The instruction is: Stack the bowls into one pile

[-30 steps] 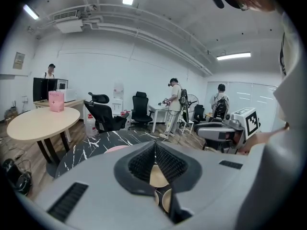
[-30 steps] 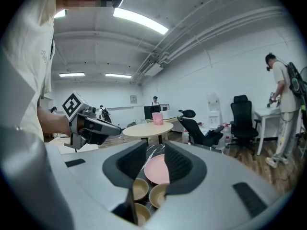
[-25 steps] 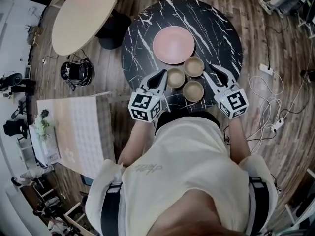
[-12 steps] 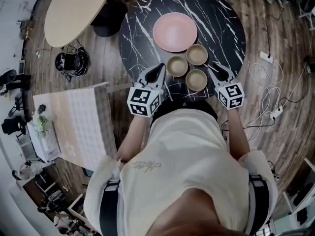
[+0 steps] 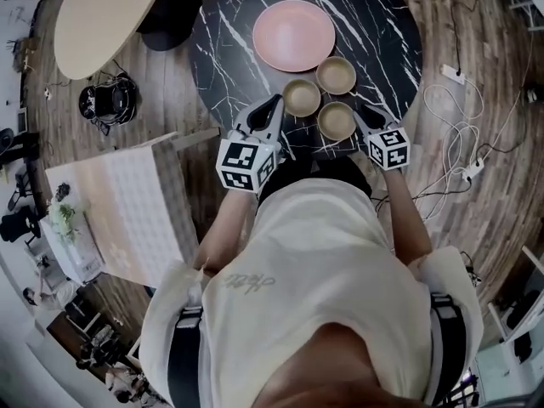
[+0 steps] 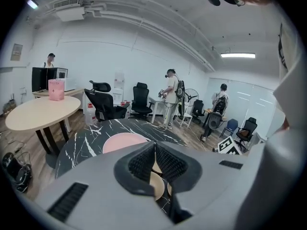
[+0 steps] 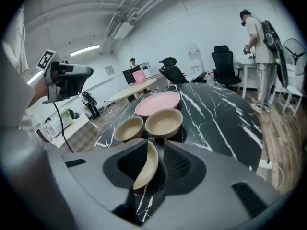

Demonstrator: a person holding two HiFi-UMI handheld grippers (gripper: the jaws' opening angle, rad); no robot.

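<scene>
Three tan bowls stand apart on the black marble table (image 5: pixel 382 24): a left bowl (image 5: pixel 302 97), a far bowl (image 5: pixel 337 75) and a near bowl (image 5: pixel 337 120). My right gripper (image 5: pixel 357 114) is at the near bowl's right side. In the right gripper view that bowl's rim (image 7: pixel 145 170) stands between the jaws, which have just been closing; a gap shows at the right pad (image 7: pixel 176 163), so this gripper (image 7: pixel 154 147) is open. My left gripper (image 5: pixel 272 107) hangs shut and empty just left of the left bowl; through its narrow slit (image 6: pixel 154 148) a bowl (image 6: pixel 156 187) shows.
A pink plate (image 5: pixel 293 35) lies behind the bowls. A beige round table (image 5: pixel 106 15) and a dark chair (image 5: pixel 170 15) stand beyond on the left, and a pale patterned bench (image 5: pixel 127 211) is near left. Cables (image 5: pixel 450 134) trail on the wooden floor to the right.
My right gripper has dropped and closed in on the near bowl's right rim. The left gripper has hardly moved. The bowls have not shifted.
</scene>
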